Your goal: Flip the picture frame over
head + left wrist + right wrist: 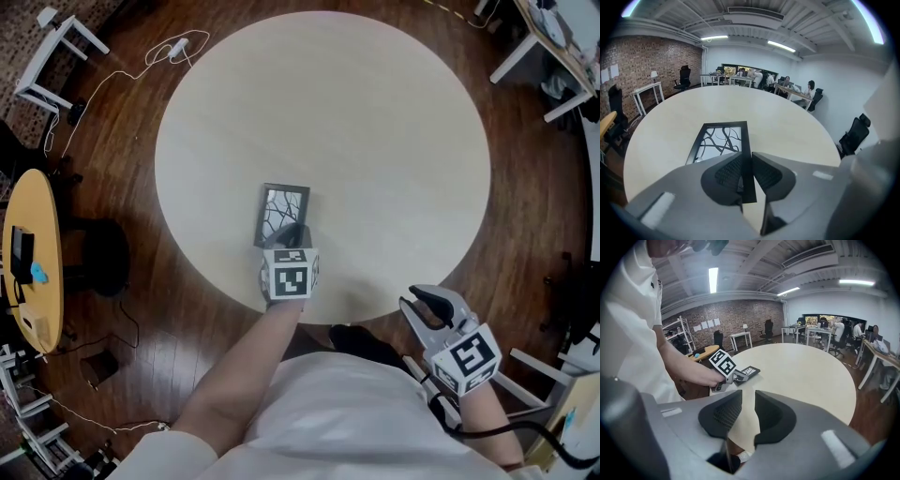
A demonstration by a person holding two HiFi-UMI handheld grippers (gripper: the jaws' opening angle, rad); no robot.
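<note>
**Frame lies face up**

The black picture frame (282, 212) lies flat on the pale round table (375, 122) near its front edge. Dark branches on white show upward, and the left gripper (746, 171) pinches its right rail.

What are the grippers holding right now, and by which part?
The left gripper pinches the picture frame by its right border, near the closest corner. The right gripper holds nothing.

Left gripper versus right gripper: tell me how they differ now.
The left gripper is clamped on the edge of the picture frame; the right gripper holds nothing, jaws apart. The left gripper reaches over the table; the right gripper sits at its rim, beside the person. Both are the same grey design.
</note>
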